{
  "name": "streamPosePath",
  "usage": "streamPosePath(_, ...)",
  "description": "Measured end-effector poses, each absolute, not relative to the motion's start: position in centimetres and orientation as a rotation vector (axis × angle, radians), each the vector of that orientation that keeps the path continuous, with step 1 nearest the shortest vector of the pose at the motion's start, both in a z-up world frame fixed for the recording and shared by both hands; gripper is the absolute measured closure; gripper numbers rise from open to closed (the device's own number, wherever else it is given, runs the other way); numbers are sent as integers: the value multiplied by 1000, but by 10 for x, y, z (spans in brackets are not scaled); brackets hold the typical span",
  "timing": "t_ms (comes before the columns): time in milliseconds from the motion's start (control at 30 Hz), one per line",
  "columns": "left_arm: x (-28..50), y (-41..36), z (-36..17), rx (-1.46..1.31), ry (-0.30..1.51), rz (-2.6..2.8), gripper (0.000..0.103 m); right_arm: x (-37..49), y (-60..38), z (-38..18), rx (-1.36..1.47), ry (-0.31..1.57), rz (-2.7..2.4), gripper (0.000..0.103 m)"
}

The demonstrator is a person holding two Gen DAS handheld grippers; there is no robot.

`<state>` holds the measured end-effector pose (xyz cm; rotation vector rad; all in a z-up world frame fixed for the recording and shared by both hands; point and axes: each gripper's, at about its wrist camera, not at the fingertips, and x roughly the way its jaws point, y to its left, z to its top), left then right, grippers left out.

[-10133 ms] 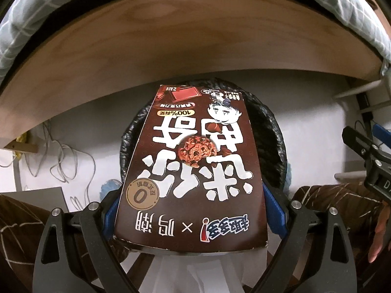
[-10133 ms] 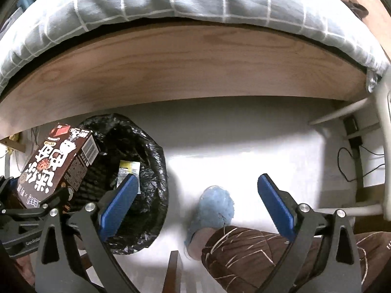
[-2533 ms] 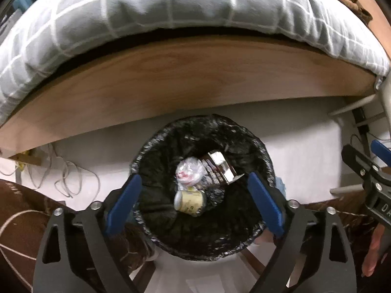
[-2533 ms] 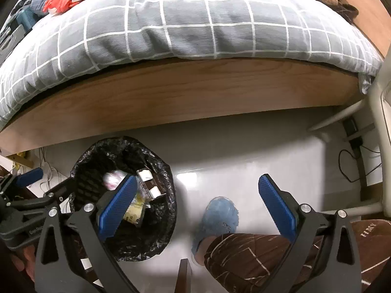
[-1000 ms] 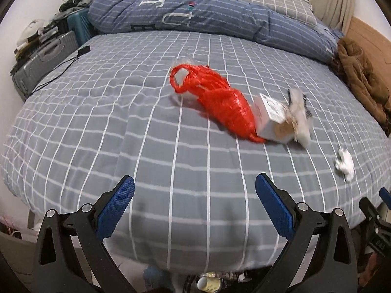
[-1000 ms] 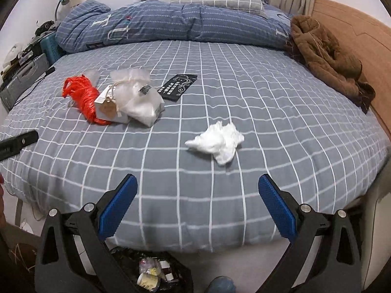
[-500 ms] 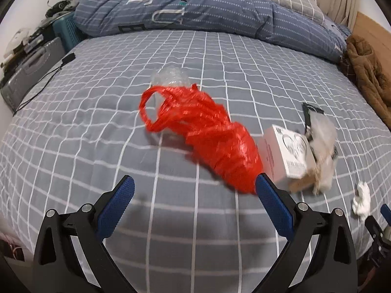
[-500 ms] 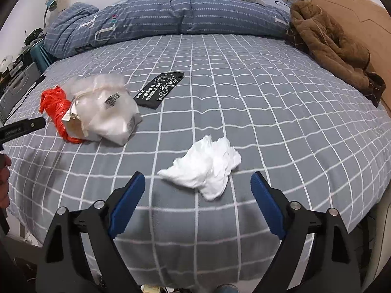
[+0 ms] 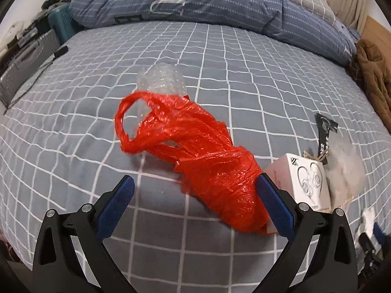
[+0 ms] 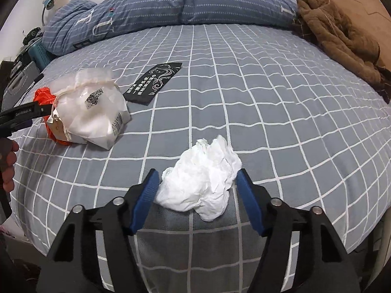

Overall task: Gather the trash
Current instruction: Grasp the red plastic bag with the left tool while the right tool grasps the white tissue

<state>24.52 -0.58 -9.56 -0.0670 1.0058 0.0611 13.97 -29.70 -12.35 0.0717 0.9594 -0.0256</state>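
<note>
My right tool point(image 10: 197, 183) is closing around the crumpled tissue point(image 10: 200, 183), which lies on the bed point(image 10: 268, 112) between its jaws, pads not yet pressing. I should sink a little so the pads catch the wad's bulk, not the bedsheet. My left tool point(image 9: 195, 204) gapes wide; the red plastic bag point(image 9: 195, 161) lies just ahead, its knotted end against the right-side pad.

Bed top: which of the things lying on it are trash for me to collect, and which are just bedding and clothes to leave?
Trash to collect:
- crumpled white tissue, between the closing right gripper jaws
- red plastic bag, ahead of the open left gripper
- white box
- clear plastic bag
- black sachet

Probably leave:
- folded blue duvet
- brown coat
</note>
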Motion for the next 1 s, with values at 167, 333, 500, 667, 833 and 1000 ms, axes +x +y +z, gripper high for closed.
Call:
streamPosePath(167,249,-17,-99,-52,1025,30,9,142,-296,-128,81,974,-9,55)
streamPosePath(333,253,-24,-108,-58,1055,14,20,142,-296,-131,100,983,1,67)
streamPosePath(500,253,-33,-109,-38,1058,-22,44,141,-295,-130,100,987,13,79)
streamPosePath(667,251,-39,-107,1,1044,-20,54,140,-295,-129,107,989,25,89)
streamPosePath(833,243,-35,-98,7,1026,-13,56,134,-297,-124,115,972,13,90)
streamPosePath(1000,229,-31,-89,18,1004,-6,56,128,-299,-118,129,962,7,90)
